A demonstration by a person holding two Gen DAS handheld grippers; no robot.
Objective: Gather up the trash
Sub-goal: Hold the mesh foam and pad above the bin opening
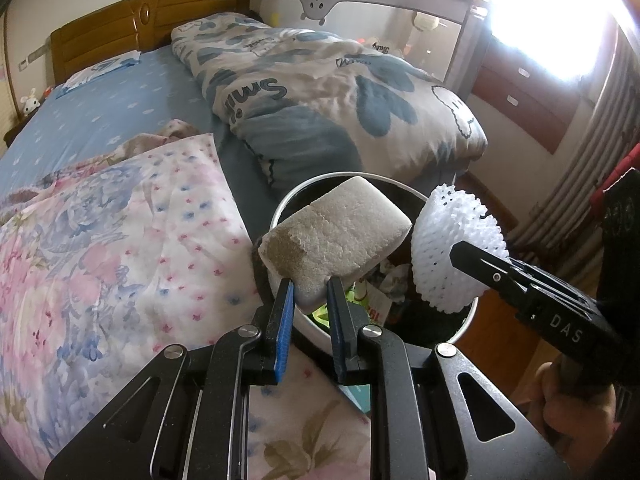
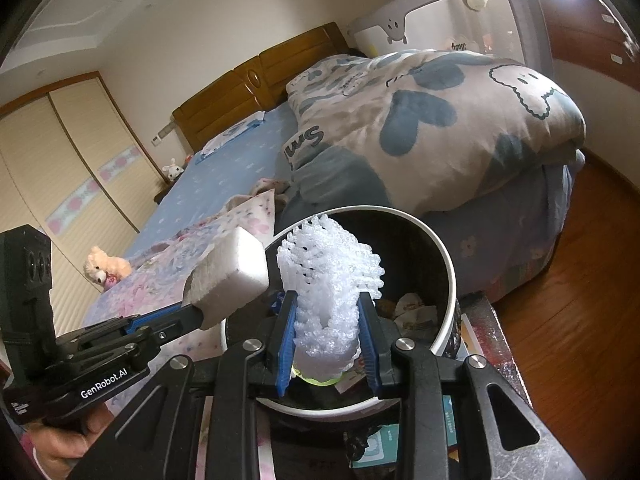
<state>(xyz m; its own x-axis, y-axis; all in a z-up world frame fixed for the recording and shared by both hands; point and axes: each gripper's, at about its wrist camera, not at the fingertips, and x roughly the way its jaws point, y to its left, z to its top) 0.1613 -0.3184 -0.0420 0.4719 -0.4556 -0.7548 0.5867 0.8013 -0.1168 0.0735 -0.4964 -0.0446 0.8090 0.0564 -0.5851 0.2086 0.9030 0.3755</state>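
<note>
Trash in two pieces, both held over the bin. Left wrist view: the foam block (image 1: pixel 336 236), white with one soiled end, was clamped at its near edge in the left hand-held gripper (image 1: pixel 310 312) and hung above the rim of the trash bin (image 1: pixel 466 326), which already held crumpled wrappers. We judged the step to be the drop: both items carried, neither let go. The next move called for parting the jaws with the block wholly inside the rim, as part of it overhung the floral quilt (image 1: pixel 120 248) on the bed. Right wrist view: the white foam fruit net (image 2: pixel 330 300) was squeezed in the right hand-held gripper (image 2: pixel 328 344) directly over the bin's mouth (image 2: pixel 450 292). The block (image 2: pixel 230 280) stood just beside the net, so we judged they could brush on release. A folded duvet (image 2: pixel 440 120) lay behind, clear of the drop.
</note>
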